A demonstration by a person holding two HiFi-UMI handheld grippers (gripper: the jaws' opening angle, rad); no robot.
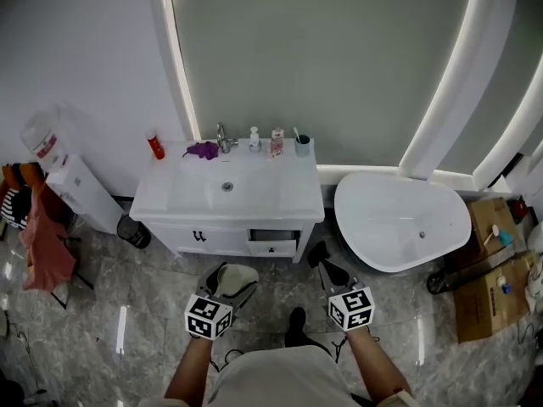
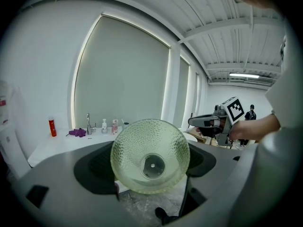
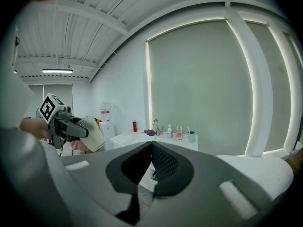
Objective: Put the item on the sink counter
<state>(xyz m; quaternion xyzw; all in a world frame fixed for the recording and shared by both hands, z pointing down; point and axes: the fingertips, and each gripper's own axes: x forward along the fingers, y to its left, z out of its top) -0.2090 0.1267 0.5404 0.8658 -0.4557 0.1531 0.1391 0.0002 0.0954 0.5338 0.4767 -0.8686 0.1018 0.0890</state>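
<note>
The pale green dimpled glass bowl (image 2: 150,150) is not yet on the white sink counter (image 1: 280,195). It is held in the air over the grey marble floor, in front of the vanity and well short of it. So the pickup looks done, while the carry forward and the set-down are both left.

The left gripper (image 2: 151,176) is pinching the bowl. Its 2 jaws close on the lower part, and the bowl is tipped on its side with its round foot facing the gripper's camera. The right gripper (image 3: 151,144) holds nothing, its 2 jaws pressed together, and it hovers beside the left at about the same height.

On the counter's back edge stand a red bottle (image 1: 156,146), a purple cloth (image 1: 202,150) and a chrome tap (image 1: 222,136). The front ledge is bare, likely the easiest landing spot.
</note>
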